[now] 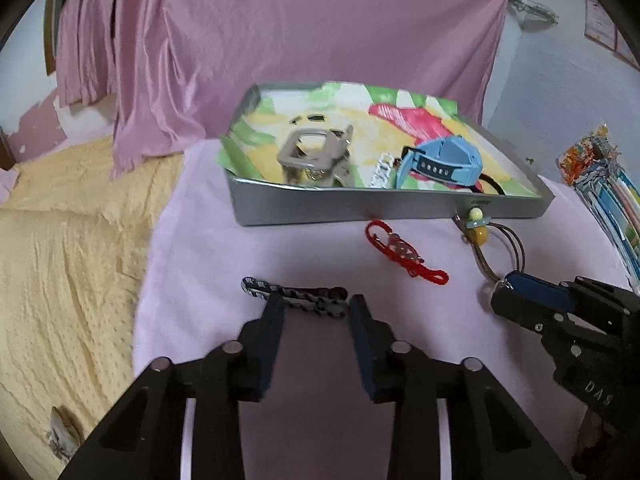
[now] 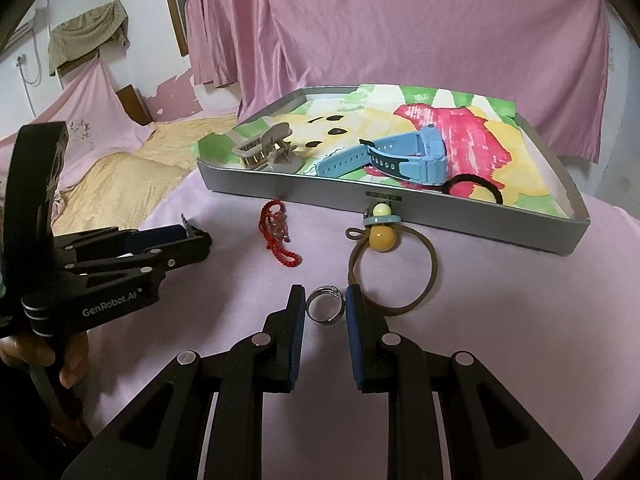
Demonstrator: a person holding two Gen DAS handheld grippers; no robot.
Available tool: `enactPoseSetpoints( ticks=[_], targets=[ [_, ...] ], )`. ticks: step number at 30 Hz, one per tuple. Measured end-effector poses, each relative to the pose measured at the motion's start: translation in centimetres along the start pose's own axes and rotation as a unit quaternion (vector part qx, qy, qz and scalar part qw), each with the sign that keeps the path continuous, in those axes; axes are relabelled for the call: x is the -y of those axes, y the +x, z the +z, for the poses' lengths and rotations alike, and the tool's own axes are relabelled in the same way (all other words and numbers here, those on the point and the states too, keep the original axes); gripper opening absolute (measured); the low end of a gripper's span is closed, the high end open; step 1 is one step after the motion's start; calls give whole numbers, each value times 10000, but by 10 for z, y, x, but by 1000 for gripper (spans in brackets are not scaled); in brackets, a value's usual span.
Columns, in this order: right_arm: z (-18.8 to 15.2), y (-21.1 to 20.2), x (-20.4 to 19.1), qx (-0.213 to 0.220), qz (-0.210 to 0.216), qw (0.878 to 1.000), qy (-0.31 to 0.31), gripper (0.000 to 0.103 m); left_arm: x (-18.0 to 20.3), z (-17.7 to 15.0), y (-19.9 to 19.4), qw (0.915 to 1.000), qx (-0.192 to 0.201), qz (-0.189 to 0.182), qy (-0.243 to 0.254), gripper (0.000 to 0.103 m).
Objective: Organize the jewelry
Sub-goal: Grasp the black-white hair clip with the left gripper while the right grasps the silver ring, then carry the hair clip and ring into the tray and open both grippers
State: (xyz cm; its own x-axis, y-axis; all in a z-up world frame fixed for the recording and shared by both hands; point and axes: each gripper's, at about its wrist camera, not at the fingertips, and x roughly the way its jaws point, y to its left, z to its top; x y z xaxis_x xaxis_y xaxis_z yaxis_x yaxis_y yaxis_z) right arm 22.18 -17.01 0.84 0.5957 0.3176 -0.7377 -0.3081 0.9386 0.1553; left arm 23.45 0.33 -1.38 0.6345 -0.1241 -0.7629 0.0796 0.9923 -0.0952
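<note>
Item: silver ring (image 2: 325, 305), on the pink-covered desk (image 2: 520, 320) just before the tray (image 2: 440, 220). Right gripper (image 2: 325, 300) fingers touched both sides, apparently gripping it. Left gripper (image 1: 316, 308) fingers straddled a dark chain bracelet (image 1: 294, 298), not yet pinched. Step: pick-up. Next: lift, carry into tray.

The left gripper (image 1: 316, 306), black with dark blue pads, points steeply down at the table, its jaws partly apart with their tips astride a flat black-and-white patterned hair clip (image 1: 296, 297). The right gripper (image 2: 325, 305), of the same make, tilts down likewise, jaws narrow around a silver ring (image 2: 325, 305). A hand (image 2: 38, 354) grasps the left gripper's handle.
</note>
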Motion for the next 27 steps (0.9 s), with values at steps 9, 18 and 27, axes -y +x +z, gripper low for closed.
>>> enactPoseSetpoints(
  ticks=[9,18,27],
  targets=[
    [-1,1,-4,-11,80,10000,-32,18,-13,-4,-5,9997,13,55,-232,11],
    [-2,0,-3,15,86,10000,-13,18,-22,-11,-9,9990,93,7,-432,2],
    [-4,-4,-5,78,109,9999,-29,18,-19,-20,-17,9986,155,-173,-476,2]
  ],
)
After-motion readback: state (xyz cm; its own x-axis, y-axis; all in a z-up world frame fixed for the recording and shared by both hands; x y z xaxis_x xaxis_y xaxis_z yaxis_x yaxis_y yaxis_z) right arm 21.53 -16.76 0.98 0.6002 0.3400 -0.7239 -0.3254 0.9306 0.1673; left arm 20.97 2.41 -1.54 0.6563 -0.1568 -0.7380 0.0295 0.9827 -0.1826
